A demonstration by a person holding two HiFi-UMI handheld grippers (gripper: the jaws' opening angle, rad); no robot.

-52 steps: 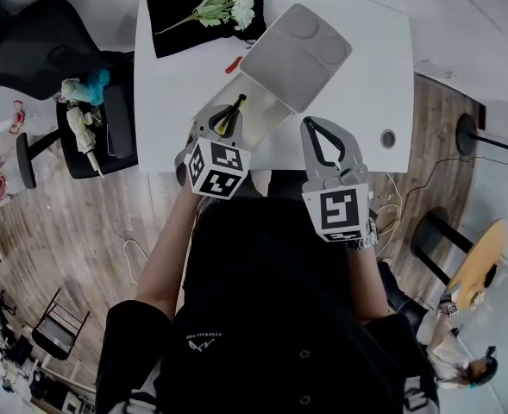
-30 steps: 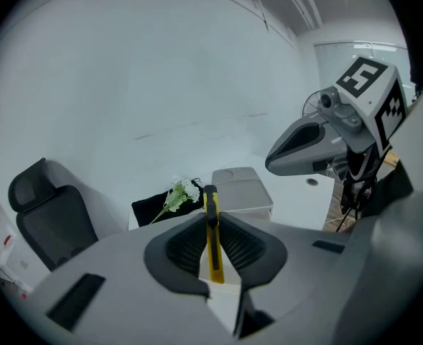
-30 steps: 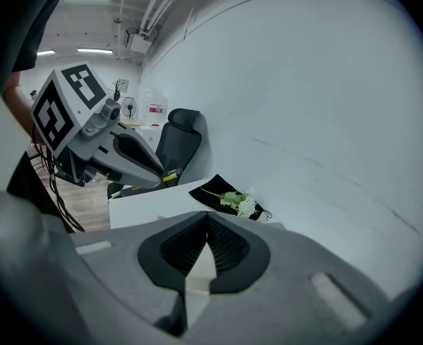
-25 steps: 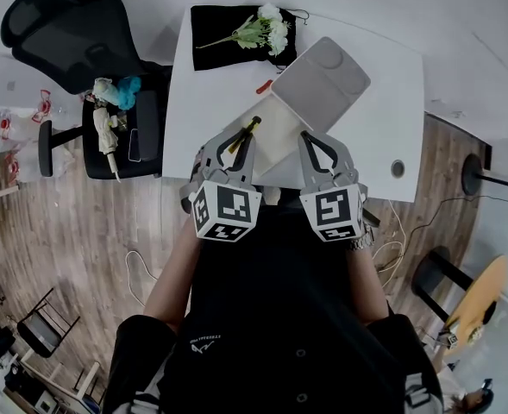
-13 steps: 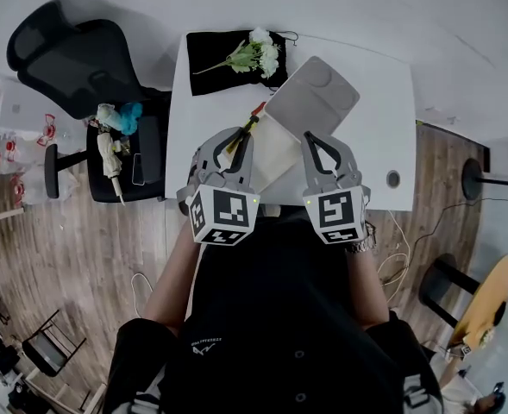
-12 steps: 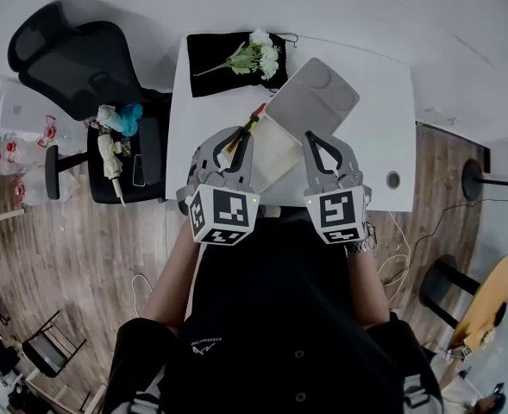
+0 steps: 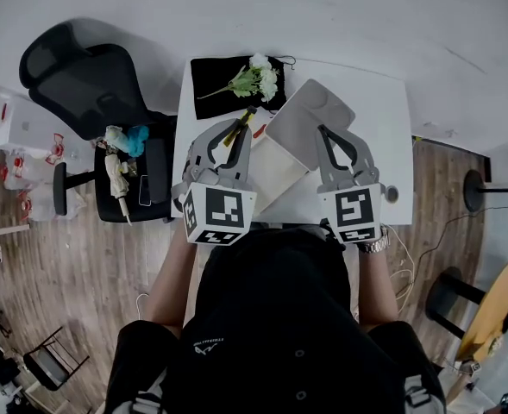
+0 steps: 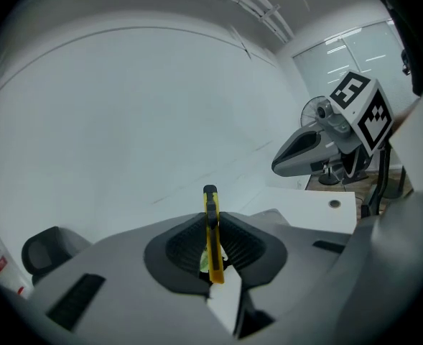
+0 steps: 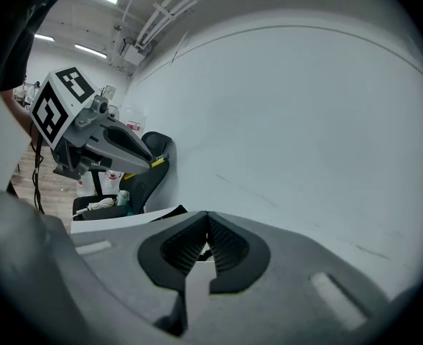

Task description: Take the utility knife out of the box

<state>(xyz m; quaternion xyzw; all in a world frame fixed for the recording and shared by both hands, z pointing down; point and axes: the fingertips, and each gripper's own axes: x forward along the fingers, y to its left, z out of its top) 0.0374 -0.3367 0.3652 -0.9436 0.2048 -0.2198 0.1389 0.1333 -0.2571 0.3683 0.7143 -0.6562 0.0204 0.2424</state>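
Utility knife [image 8: 211, 241] clamped upright in left gripper [image 7: 239, 134], ctr frame, held above open box [image 7: 275, 169] (removal basically done). Right gripper [image 7: 325, 133] jaws together w/ nothing between. Remaining: maybe set knife down.

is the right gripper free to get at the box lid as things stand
Probably yes. The right gripper is shut with nothing in it and hangs just above the box lid, nothing between them. The left gripper, gripping the knife, is off to the side.

Box lid [image 7: 301, 119] partly behind right gripper [image 7: 325, 132]
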